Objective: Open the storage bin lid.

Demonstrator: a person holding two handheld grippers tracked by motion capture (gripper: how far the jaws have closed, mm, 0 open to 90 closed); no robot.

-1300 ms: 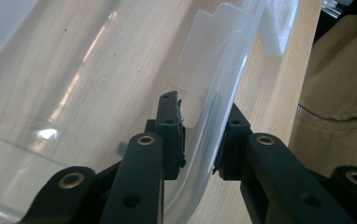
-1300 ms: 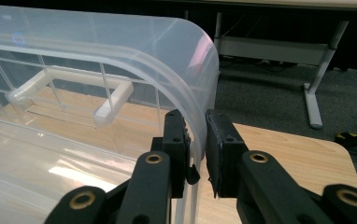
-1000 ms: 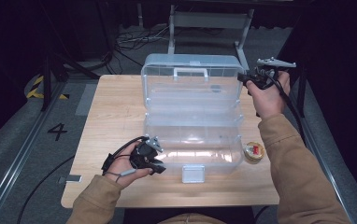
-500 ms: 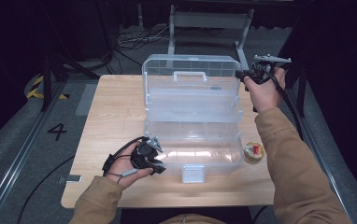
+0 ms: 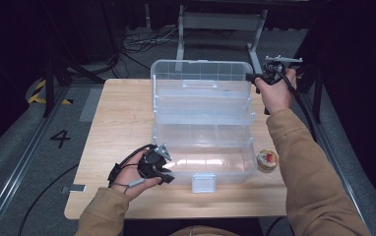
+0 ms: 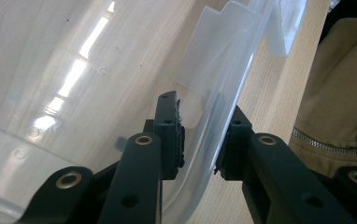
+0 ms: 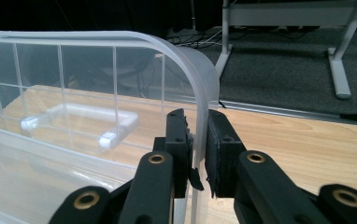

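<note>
Two grippers work one clear plastic tackle box [image 5: 203, 123] that sits mid-counter, opened out with its trays stepped back and the lid standing upright at the far side. Nearest, the left gripper [image 5: 162, 164] sits at the box's near left corner; in the left gripper view the left gripper [image 6: 200, 140] straddles the curved corner wall of the bottom tub [image 6: 74, 84], one jaw inside, one outside. The outer pad lies against the wall, the inner pad stands a hair off it, so a firm clamp cannot be told. White latch [image 5: 203, 183] hangs on the front wall, just right of that gripper. Small round tin [image 5: 267, 160] with a red mark lies on the counter [image 5: 122, 113] just beside the tub's right end, apart from both grippers. Farther back, the right gripper [image 5: 256, 78] is at the lid's top right corner, arm in a tan sleeve [image 5: 299, 157] stretched along the box's right side. In the right gripper view the right gripper [image 7: 197, 140] is clenched on the lid [image 7: 97, 65] edge, pads pressed on both faces of the rounded corner; the lid's handle [image 7: 81, 121] shows through the plastic. Beyond the counter, grey floor and a metal stand [image 5: 220, 22].
</note>
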